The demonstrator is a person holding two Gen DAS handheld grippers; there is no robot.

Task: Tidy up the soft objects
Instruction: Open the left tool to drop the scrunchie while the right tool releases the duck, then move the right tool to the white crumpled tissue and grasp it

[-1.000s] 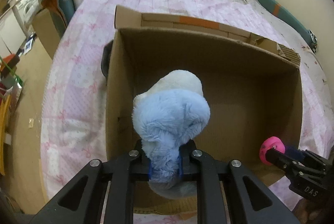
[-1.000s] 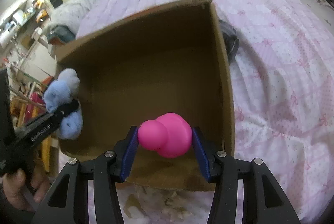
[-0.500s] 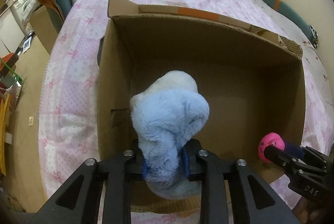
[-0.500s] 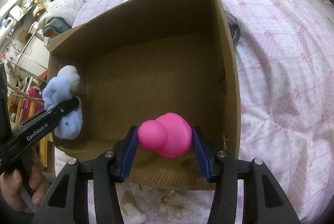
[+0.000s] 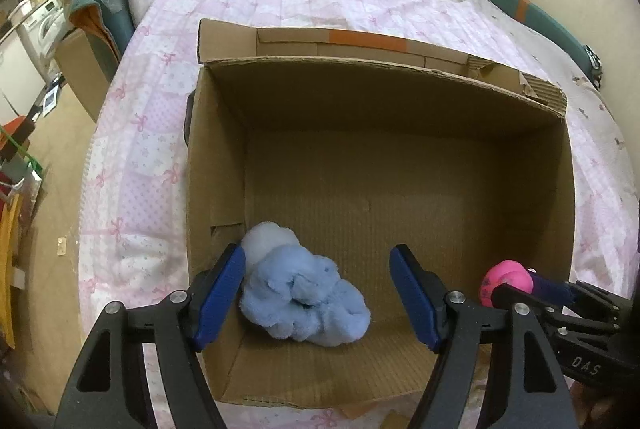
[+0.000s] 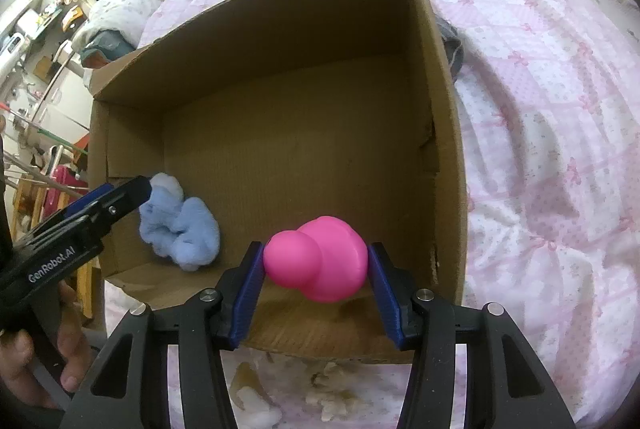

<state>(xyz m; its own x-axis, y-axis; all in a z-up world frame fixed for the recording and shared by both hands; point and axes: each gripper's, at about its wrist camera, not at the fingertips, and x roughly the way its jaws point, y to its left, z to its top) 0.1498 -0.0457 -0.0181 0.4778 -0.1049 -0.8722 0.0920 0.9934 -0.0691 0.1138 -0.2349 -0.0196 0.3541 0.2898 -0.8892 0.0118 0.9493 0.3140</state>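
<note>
A blue and white plush toy (image 5: 304, 301) lies on the floor of the open cardboard box (image 5: 216, 149), in its near left corner. My left gripper (image 5: 318, 269) hovers above it with its jaws opening; the blue pads stand apart from the plush. In the right wrist view the plush toy (image 6: 180, 225) rests below the left gripper's fingers (image 6: 132, 193). My right gripper (image 6: 316, 261) is shut on a pink rubber toy (image 6: 318, 261), held over the near right part of the cardboard box (image 6: 440, 133). The pink toy (image 5: 506, 281) also shows at the right edge of the left wrist view.
The box sits on a bed with a pink patterned quilt (image 5: 140, 149). A grey item (image 6: 452, 49) peeks out beside the box's right wall. Crumpled pale scraps (image 6: 320, 381) lie on the quilt by the box's near edge. A hand (image 6: 36, 349) holds the left gripper. Cluttered floor lies left.
My left gripper has spread its jaws and let go of the blue plush, which has dropped to the box floor. My right gripper still holds the pink toy in the same place.
</note>
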